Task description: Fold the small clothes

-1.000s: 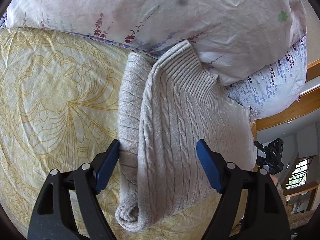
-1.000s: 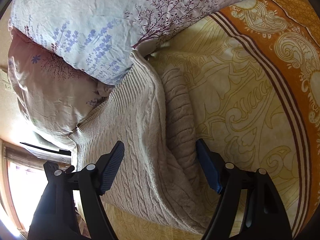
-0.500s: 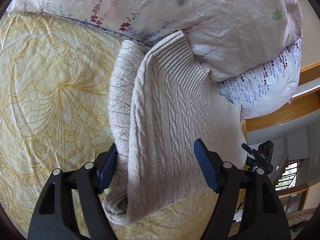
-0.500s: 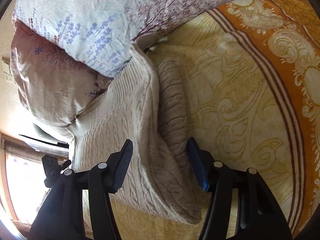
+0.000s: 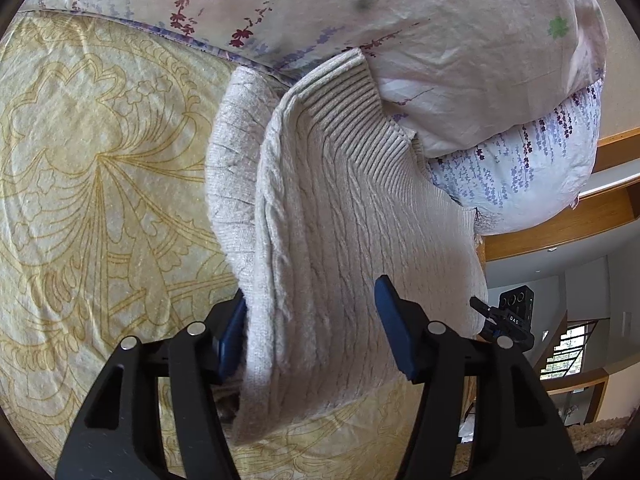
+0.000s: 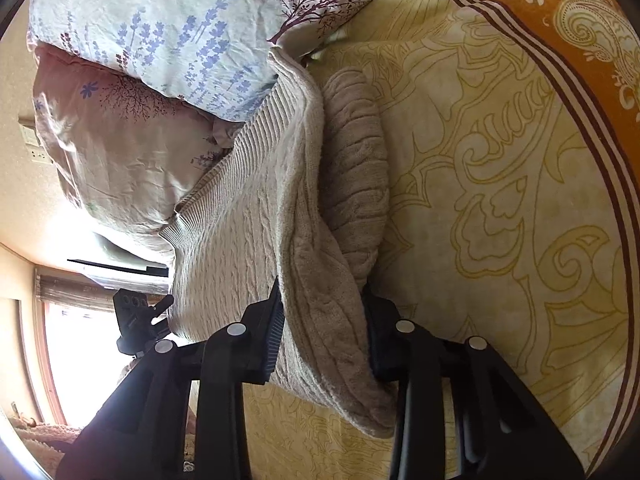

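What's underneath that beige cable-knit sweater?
The sweater lies on a yellow patterned bedspread, a folded-under layer showing along its side. Its ribbed edge leans against pillows. Whatever lies beneath its middle is covered.

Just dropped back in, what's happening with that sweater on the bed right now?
A person is working a gripper in each hand on the near edge of a beige cable-knit sweater lying on the yellow bedspread, its far end against the floral pillows. The left gripper is closing with the knit between its fingers. The right gripper is also closing, already bunching a fold of the sweater. Nothing is lifted yet.
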{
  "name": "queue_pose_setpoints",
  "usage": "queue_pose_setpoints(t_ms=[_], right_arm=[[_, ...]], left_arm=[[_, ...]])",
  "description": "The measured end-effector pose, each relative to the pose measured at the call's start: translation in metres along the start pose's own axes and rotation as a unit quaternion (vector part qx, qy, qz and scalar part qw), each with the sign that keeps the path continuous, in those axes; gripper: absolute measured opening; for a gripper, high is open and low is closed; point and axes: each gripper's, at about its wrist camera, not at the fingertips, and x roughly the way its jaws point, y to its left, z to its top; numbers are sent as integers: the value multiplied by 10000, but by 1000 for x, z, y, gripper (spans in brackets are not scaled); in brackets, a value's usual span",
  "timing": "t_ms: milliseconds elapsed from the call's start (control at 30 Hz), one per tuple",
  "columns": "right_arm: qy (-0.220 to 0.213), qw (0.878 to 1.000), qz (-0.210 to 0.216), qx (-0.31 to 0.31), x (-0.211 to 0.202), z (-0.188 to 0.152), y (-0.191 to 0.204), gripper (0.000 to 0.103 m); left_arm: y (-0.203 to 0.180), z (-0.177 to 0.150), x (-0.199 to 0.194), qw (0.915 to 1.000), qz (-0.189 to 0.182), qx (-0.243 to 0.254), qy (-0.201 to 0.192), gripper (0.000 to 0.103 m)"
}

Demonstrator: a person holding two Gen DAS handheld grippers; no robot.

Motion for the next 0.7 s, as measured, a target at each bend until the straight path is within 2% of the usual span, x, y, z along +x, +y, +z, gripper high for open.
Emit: queue_pose_setpoints(t_ms=[33, 67, 100, 133, 267, 467, 533, 600, 667, 700], right_arm=[[5, 10000, 2, -17, 1, 0, 1, 36], [4, 10000, -17, -58, 2, -1, 1, 31], [5, 10000, -10, -89, 3, -2, 2, 25], [-15, 10000, 38, -89, 3, -2, 1, 24], [-210, 9996, 198, 0, 2, -5, -3, 19], [-374, 9988, 298, 134, -2, -8, -10, 18], [-420, 9991, 69, 85, -4, -6, -8, 21], [-622, 9970, -450, -45, -13, -4, 0, 36], [-1052, 9877, -1135, -216, -27, -1, 15, 49], [-1314, 9814, -1350, -369, -35, -1, 25, 49]], left_arm=[[-1, 0, 1, 10000, 9, 33, 4, 59], [-2, -1, 3, 10000, 43, 62, 0, 51], [-2, -2, 5, 9999, 83, 67, 38, 36], [0, -3, 7, 9999, 95, 42, 39, 34], [10, -3, 7, 9998, -98, -155, -49, 30], [23, 0, 9, 9980, -401, -461, -139, 29], [28, 0, 10, 9964, -518, -649, -181, 31], [31, 1, 9, 9946, -603, -810, -218, 34], [33, 2, 10, 9932, -669, -919, -245, 36], [33, 3, 9, 9930, -670, -936, -246, 37]])
